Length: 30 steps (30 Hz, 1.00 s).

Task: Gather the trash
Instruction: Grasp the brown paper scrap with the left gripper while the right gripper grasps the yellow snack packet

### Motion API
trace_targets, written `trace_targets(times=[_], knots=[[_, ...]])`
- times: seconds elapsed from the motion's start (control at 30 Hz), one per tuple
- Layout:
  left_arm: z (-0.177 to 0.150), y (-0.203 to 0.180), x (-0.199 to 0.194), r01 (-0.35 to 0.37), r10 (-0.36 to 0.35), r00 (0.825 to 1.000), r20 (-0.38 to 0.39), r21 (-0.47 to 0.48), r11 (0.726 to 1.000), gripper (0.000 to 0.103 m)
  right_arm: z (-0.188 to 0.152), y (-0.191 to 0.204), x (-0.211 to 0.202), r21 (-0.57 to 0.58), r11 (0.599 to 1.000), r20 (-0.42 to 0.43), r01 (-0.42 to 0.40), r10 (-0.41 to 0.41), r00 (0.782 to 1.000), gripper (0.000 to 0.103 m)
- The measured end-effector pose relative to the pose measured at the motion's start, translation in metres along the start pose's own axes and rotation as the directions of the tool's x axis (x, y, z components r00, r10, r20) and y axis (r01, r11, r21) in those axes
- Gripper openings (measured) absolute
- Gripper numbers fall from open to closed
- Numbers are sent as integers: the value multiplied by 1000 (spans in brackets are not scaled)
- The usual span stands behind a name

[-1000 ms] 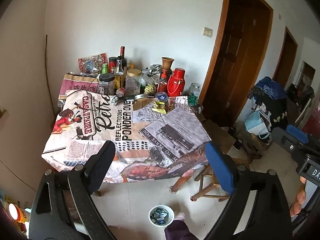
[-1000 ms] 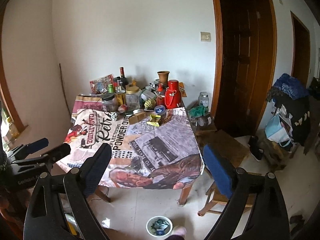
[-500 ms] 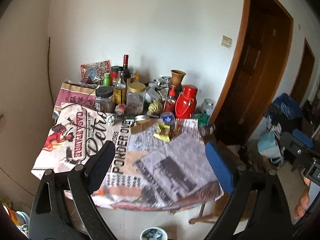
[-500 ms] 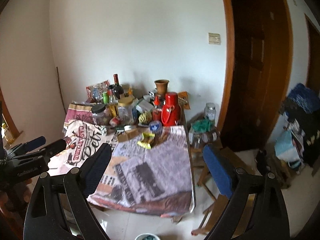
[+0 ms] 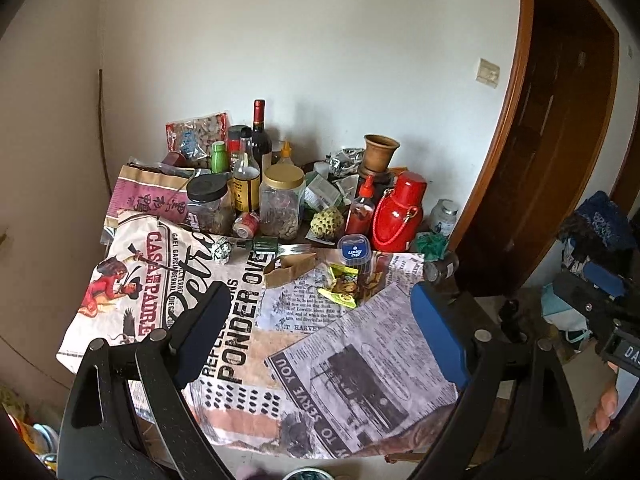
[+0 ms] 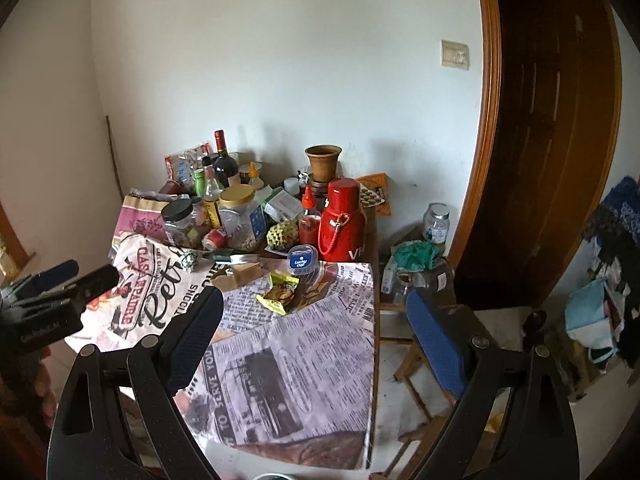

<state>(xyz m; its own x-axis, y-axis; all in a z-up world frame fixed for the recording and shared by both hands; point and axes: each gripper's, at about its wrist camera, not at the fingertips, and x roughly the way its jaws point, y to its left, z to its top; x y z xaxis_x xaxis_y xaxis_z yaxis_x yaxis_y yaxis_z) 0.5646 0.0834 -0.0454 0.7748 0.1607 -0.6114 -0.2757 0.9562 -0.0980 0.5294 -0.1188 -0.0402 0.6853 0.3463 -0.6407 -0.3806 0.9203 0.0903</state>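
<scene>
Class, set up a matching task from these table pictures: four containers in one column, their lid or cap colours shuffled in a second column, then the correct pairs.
Column A
1. tall jar of nuts
2. short wide jar
3. Lucky Cup tub
4. thermos flask

Column B
a. blue
b. red
c. gold
d. black

Pairs: 1-c, 2-d, 3-a, 4-b

Newsprint-patterned tablecloth [image 5: 360,344], red flask [image 5: 396,216], yellow-green wrapper [image 5: 342,286]
</scene>
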Motion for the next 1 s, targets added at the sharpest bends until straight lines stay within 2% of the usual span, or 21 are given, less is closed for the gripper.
trace_targets(times=[0.17, 0.4, 0.63, 0.67, 0.8, 1.0], knots=[[15, 21, 35, 21, -20, 999, -31, 27, 999, 91, 10, 6, 36, 29, 999, -28, 38, -37, 999, 91], [46, 60, 96, 89, -81, 992, -95, 76, 993, 91, 20, 32, 96, 66, 987, -102, 147, -140, 985, 91], [52, 91, 171, 128, -109, 973, -205, 84, 988, 91, 16, 47, 178, 122, 982, -241, 145, -112, 964, 91], [49, 94, 181, 130, -109, 969, -223, 83, 988, 91, 13, 48, 189, 141, 982, -250, 125, -87, 964, 91], [34, 105, 223, 126, -93, 953, -289, 96, 987, 91, -2, 53, 245, 182, 978, -356, 103, -32, 934, 91], [8, 112, 269, 140, -92, 924, -371, 105, 985, 91, -31, 56, 321, 253, 963, -488, 90, 47, 871, 91]])
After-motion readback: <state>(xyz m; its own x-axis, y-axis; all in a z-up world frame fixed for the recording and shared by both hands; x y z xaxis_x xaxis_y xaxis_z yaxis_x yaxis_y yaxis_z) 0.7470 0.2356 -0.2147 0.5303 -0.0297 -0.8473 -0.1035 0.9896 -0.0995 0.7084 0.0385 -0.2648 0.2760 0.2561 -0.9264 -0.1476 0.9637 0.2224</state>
